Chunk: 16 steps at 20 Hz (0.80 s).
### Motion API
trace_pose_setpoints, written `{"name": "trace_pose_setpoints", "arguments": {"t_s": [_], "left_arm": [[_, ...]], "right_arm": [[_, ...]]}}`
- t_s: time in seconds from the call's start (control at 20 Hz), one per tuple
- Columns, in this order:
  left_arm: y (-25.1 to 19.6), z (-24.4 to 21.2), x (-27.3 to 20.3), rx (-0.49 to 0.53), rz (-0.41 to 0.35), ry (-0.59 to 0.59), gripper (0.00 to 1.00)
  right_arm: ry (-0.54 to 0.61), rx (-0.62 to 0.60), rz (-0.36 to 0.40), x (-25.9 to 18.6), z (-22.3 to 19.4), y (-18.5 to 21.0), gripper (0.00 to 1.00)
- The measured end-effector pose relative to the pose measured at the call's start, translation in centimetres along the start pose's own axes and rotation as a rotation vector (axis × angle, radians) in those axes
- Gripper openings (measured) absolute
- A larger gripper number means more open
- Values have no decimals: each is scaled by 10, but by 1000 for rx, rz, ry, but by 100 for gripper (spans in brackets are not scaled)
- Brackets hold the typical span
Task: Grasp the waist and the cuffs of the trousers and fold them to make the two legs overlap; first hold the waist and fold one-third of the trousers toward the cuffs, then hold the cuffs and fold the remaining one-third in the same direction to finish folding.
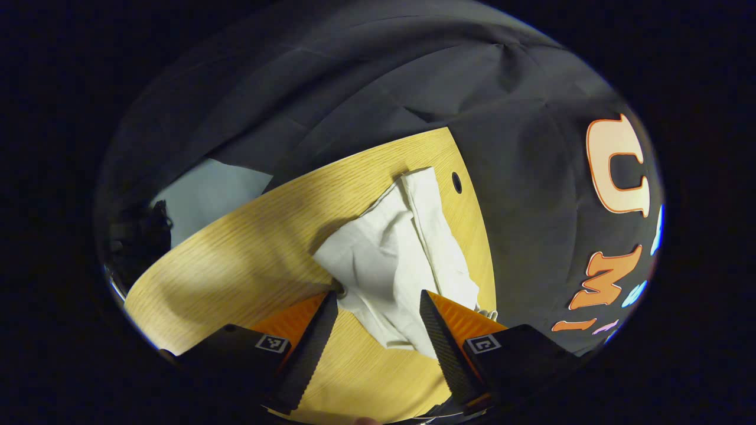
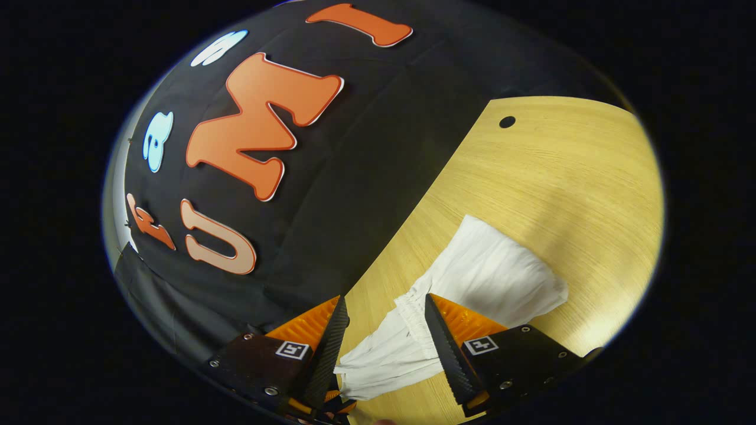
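- White trousers (image 1: 396, 260) lie rumpled on the wooden table (image 1: 248, 254)
- Left gripper (image 1: 378, 301) spread wide above the cloth
- Right gripper (image 2: 387, 313) released, its fingers straddling the gathered waistband (image 2: 413, 319)

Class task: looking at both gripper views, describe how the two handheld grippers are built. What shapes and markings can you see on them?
The left gripper has two long wedge-shaped fingers with ridged, saw-toothed inner faces. Each sits on a dark block bearing a small square black-and-white tag. The right gripper is built alike, with the same tapering fingers and tags, plus small round screws on its dark blocks.
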<state>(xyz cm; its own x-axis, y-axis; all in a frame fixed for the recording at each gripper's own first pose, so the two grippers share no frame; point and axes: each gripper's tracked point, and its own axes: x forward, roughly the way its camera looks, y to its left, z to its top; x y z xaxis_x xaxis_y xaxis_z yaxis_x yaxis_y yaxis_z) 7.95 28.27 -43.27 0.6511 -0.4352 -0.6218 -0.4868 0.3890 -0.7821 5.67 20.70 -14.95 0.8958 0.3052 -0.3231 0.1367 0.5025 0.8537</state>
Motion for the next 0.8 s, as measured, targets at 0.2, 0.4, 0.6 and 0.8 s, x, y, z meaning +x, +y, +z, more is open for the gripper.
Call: {"name": "trace_pose_setpoints", "arguments": {"t_s": [0.2, 0.4, 0.6, 0.8], "left_arm": [[-3, 5, 24, 10, 21, -15, 72], [2, 2, 24, 19, 65, -39, 18], [-31, 9, 7, 121, 23, -101, 11], [-92, 2, -13, 234, -46, -139, 10]], "right_arm": [[-22, 1, -26, -18, 8, -13, 80], [-28, -15, -49, -32, 13, -25, 80], [-42, -71, -70, -47, 19, -35, 80], [-43, -137, -97, -54, 27, -45, 89]]}}
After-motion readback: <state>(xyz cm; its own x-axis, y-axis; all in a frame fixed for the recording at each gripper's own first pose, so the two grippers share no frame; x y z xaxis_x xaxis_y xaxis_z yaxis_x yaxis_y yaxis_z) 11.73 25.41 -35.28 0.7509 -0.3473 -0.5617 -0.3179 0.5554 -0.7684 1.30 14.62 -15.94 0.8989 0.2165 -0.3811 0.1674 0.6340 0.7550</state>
